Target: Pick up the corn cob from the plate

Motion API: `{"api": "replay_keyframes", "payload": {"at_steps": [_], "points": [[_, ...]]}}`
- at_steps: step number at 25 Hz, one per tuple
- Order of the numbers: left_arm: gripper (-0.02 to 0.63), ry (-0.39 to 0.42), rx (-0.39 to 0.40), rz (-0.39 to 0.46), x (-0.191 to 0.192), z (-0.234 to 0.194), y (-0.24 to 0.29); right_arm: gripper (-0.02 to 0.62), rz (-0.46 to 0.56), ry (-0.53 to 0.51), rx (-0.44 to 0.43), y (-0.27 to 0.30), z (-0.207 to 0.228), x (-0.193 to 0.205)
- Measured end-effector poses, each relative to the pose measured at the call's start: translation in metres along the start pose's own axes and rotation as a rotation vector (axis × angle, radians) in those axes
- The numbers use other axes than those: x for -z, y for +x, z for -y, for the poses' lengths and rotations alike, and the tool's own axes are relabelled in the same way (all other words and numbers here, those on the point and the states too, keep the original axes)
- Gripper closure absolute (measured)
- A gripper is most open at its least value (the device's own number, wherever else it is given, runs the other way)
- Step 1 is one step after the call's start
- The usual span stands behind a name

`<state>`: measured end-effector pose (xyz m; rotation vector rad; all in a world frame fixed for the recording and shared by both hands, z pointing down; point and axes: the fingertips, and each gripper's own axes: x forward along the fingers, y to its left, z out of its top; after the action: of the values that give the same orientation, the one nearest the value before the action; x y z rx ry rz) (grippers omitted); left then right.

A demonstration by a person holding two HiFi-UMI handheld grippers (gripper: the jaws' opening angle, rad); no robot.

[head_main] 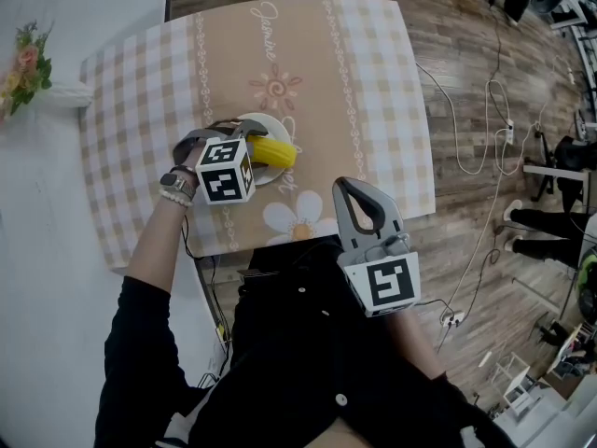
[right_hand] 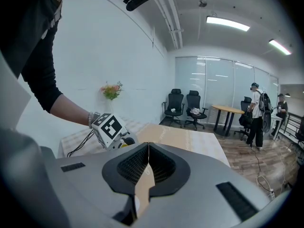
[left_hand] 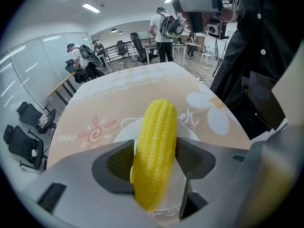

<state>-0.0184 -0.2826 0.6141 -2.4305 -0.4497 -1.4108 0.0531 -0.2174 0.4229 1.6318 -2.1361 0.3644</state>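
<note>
my left claw [left_hand: 154, 161] pinches the corn [left_hand: 156, 141] over the plate [left_hand: 186, 131], mid-desk [head_main: 373, 110]; grip made, lifting clear seems left. right claw [right_hand: 148, 163] is pressed together, empty.

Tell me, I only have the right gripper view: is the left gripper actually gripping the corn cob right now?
Observer: Yes. The left gripper view shows the left gripper with its jaws pressed on both sides of the yellow corn cob, around its middle.
Operator: Is it clear of the plate?
Observer: Can't tell. The cob sits over the white plate, and any contact is hidden.
Operator: And the other one's position?
Observer: In the head view the right gripper is at the checked tablecloth's near edge, close to the person's body.
</note>
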Motion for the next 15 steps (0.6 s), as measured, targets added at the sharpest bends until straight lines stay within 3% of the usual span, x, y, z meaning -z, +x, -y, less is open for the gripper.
{"api": "replay_keyframes", "payload": {"at_steps": [10, 15], "points": [[0.327, -0.031, -0.094, -0.027, 0.001, -0.002, -0.003, 0.555, 0.015, -0.020, -0.015, -0.003, 0.002, -0.004], [0.328, -0.100, -0.155, 0.005, -0.001, -0.006, -0.013, 0.555, 0.026, -0.038, -0.031, -0.001, 0.002, -0.010]]}}
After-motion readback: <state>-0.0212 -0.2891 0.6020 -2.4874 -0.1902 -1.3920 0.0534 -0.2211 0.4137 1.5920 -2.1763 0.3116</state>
